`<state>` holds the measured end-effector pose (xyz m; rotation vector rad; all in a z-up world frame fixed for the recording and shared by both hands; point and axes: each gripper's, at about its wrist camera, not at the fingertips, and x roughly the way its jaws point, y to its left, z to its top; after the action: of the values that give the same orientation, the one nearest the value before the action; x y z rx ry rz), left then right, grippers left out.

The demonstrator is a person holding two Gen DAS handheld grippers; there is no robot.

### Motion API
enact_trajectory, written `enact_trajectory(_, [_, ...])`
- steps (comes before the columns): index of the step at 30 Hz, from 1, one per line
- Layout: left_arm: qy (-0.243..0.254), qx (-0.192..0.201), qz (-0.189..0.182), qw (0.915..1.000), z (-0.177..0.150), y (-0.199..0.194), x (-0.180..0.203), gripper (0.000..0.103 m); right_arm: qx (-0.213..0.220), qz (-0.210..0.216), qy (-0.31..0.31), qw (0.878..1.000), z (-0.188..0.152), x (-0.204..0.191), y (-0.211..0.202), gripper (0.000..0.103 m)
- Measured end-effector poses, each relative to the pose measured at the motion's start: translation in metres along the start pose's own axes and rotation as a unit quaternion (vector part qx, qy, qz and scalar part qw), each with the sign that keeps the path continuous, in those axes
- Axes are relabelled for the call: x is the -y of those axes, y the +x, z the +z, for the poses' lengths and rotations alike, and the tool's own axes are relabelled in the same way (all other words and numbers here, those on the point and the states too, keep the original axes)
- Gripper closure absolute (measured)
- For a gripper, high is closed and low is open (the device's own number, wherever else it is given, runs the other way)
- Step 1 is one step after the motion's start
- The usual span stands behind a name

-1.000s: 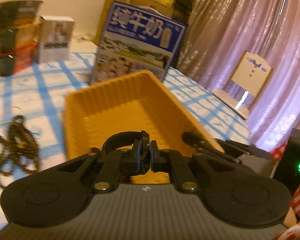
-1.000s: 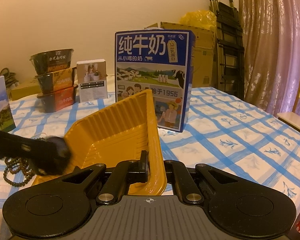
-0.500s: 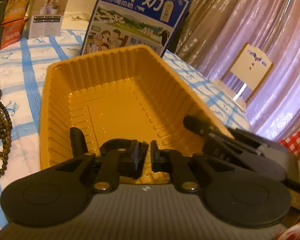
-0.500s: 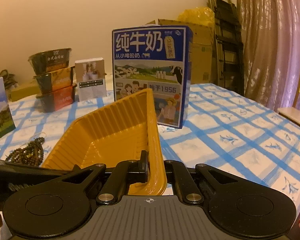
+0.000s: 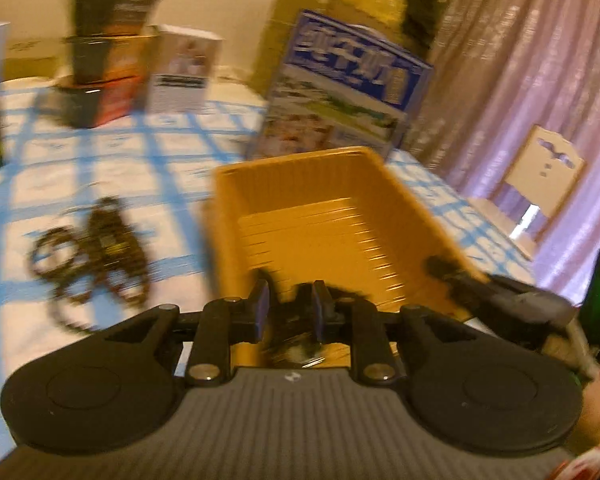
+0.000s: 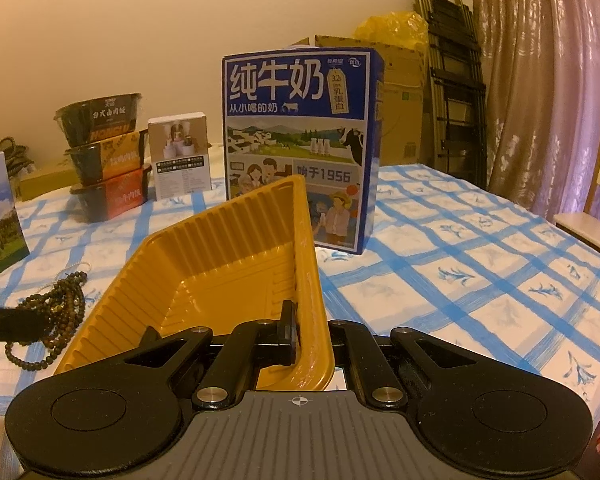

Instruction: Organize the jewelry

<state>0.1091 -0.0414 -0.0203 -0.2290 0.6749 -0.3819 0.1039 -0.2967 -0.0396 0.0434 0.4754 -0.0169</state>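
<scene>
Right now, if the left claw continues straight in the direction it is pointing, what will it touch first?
Probably the inside of the yellow tray, which lies directly ahead of the left claw; a blurred dark item sits between its pads. The bead strands lie off to the side. Blur makes depth uncertain.

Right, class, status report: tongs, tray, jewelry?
Left tongs just opening over yellow tray, blurred dark piece between them. Right tongs shut on tray rim. Bead strands lie beside tray on tablecloth; path clear.
</scene>
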Motion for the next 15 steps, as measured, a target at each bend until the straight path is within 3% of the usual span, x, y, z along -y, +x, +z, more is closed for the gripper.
enact_trajectory(9, [-0.018, -0.017, 0.133, 0.9908, -0.022, -0.015, -0.067, 0.083, 0.000, -0.001, -0.002, 1.000, 0.000, 0.000, 0.000, 0.098])
enact_trajectory(15, [0.010, -0.019, 0.167, 0.9857, -0.022, -0.007, -0.092, 0.084, 0.002, -0.005, -0.001, 1.000, 0.001, 0.000, 0.002, 0.098])
